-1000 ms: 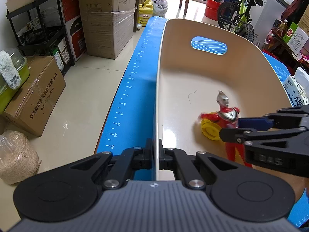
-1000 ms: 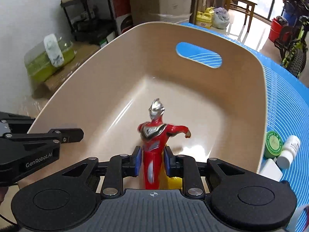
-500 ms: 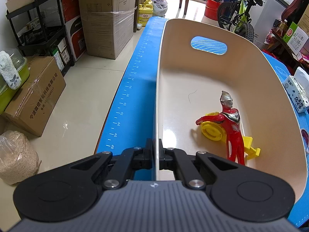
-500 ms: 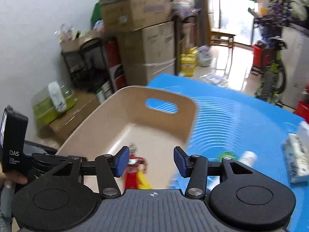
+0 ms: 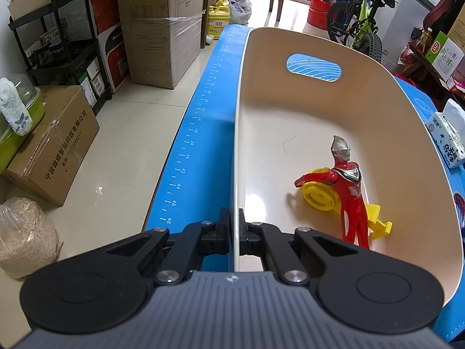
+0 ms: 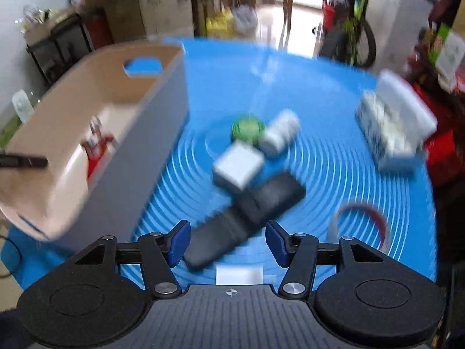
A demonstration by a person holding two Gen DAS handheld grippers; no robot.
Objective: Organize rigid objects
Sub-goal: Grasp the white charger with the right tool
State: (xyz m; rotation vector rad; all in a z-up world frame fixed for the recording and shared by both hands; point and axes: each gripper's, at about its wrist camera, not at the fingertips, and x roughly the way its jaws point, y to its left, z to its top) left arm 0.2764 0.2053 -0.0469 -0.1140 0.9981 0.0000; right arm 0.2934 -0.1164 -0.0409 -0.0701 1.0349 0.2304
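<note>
My left gripper (image 5: 235, 229) is shut on the near rim of the beige bin (image 5: 377, 101). Inside the bin a red and silver hero figure (image 5: 348, 192) leans over a yellow toy (image 5: 319, 196). My right gripper (image 6: 226, 241) is open and empty above the blue mat, right of the bin (image 6: 87, 122). Ahead of it lie a black remote (image 6: 244, 215), a white box (image 6: 238, 165), a green round tin (image 6: 247, 128), a white bottle (image 6: 280, 136) and a clear tape ring (image 6: 360, 226). The right wrist view is blurred.
A tissue pack (image 6: 389, 128) lies at the mat's right side and shows in the left wrist view (image 5: 446, 139). The blue mat's ruled left edge (image 5: 191, 145) borders the floor. Cardboard boxes (image 5: 49, 145), shelving and a bicycle (image 5: 360, 29) stand around.
My right gripper let go of the hero figure in the bin, opened, lifted out and swung right over the mat. The left gripper has not moved.
</note>
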